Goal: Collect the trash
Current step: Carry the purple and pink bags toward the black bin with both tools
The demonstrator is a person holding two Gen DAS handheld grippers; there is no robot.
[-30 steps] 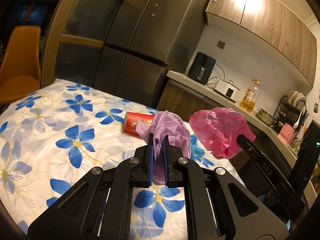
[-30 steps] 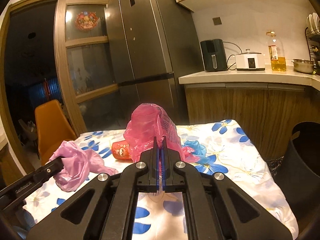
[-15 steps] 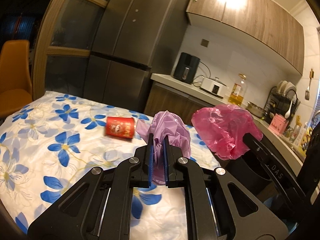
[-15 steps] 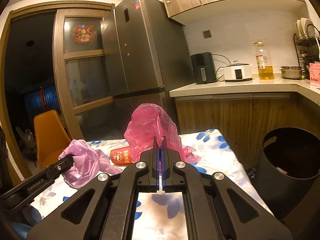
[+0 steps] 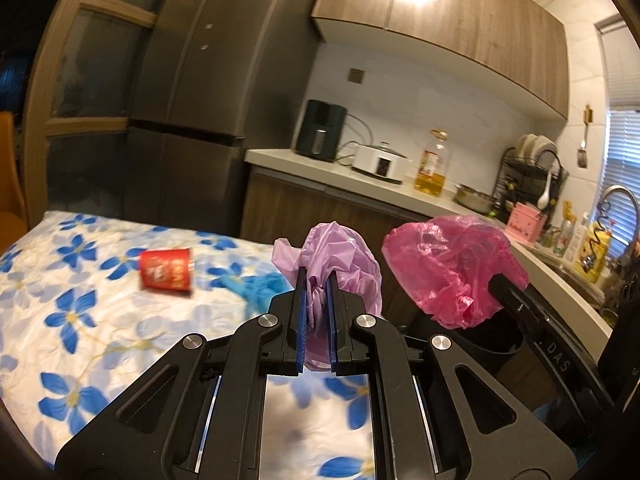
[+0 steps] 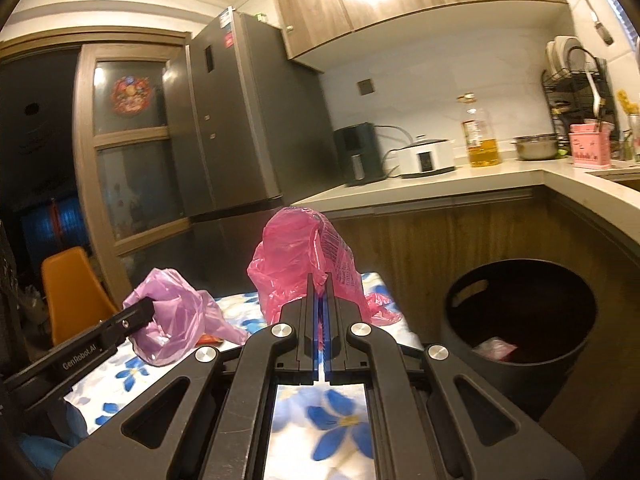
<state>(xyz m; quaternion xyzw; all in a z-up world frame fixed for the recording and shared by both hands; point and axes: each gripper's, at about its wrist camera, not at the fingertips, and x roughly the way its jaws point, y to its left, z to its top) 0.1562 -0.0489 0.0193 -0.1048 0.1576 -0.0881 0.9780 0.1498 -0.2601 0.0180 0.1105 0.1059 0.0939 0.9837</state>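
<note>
My left gripper [image 5: 316, 280] is shut on a crumpled lilac plastic bag [image 5: 340, 264], held above the table's right end; the bag also shows in the right wrist view [image 6: 176, 316]. My right gripper [image 6: 319, 284] is shut on a crumpled pink plastic bag [image 6: 304, 264], also seen in the left wrist view [image 5: 448, 268]. A black trash bin [image 6: 520, 328] stands on the floor right of the table, with some trash inside. A red paper cup [image 5: 166, 270] lies on its side on the table beside a blue scrap [image 5: 260, 288].
The table has a white cloth with blue flowers [image 5: 80, 320]. Behind it stand a grey fridge [image 5: 208, 92] and a counter [image 6: 440, 188] with an air fryer, cooker, oil bottle and dish rack. An orange chair [image 6: 72, 288] is at the left.
Both grippers have swung right and away from the table with their bags. The black bin has come fully into the right wrist view. The red cup has shifted left in the left view.
</note>
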